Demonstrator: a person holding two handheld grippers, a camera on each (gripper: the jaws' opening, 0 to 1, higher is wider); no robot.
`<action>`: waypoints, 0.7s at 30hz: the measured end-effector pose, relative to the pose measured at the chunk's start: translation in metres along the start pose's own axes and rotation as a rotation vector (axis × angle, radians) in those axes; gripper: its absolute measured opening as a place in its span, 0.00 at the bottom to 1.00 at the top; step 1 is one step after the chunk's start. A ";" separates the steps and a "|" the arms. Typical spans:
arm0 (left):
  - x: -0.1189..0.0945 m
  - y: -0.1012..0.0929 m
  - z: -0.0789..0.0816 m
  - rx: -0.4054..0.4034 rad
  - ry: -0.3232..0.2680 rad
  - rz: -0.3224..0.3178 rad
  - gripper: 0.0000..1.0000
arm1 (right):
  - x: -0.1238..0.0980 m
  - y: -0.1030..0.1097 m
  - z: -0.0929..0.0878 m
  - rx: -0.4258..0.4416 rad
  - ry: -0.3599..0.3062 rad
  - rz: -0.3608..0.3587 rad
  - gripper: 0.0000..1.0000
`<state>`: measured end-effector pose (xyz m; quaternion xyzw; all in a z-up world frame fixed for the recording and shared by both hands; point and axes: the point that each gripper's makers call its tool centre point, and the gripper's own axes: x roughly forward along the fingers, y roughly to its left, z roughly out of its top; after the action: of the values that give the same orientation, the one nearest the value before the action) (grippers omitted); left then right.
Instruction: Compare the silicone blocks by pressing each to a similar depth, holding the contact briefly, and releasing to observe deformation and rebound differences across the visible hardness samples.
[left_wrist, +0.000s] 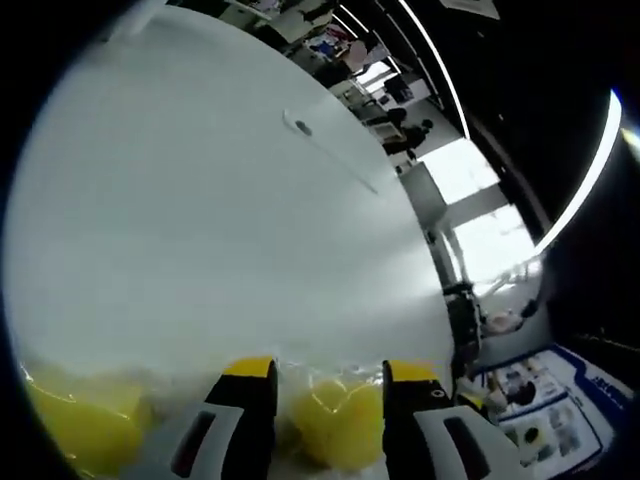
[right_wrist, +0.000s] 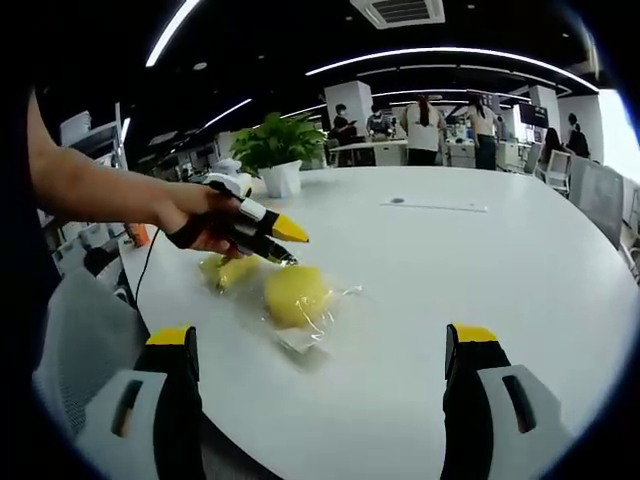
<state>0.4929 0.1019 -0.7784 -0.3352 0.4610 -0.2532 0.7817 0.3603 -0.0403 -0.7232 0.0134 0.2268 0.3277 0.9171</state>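
Your left tool sits with its tips just above the two yellow blocks, jaws narrowly parted over the nearer one, gripping nothing. Both blocks lie in clear wrap on the table, straight ahead of your right tool, which waits wide open and empty. Come down square on the block's middle, press gently, pause, then lift straight off so the wrap doesn't drag.
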 end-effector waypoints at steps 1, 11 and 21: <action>0.002 0.000 -0.004 -0.020 0.016 -0.004 0.42 | 0.000 0.000 -0.001 0.001 0.003 0.001 0.96; 0.010 0.007 -0.012 -0.032 0.037 0.020 0.26 | -0.003 -0.003 0.000 -0.002 0.009 -0.006 0.96; 0.013 0.012 -0.018 -0.008 0.043 0.027 0.16 | -0.003 0.000 -0.001 0.000 0.013 -0.004 0.96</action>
<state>0.4834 0.0952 -0.8007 -0.3264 0.4830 -0.2481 0.7737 0.3579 -0.0427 -0.7231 0.0108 0.2328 0.3261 0.9162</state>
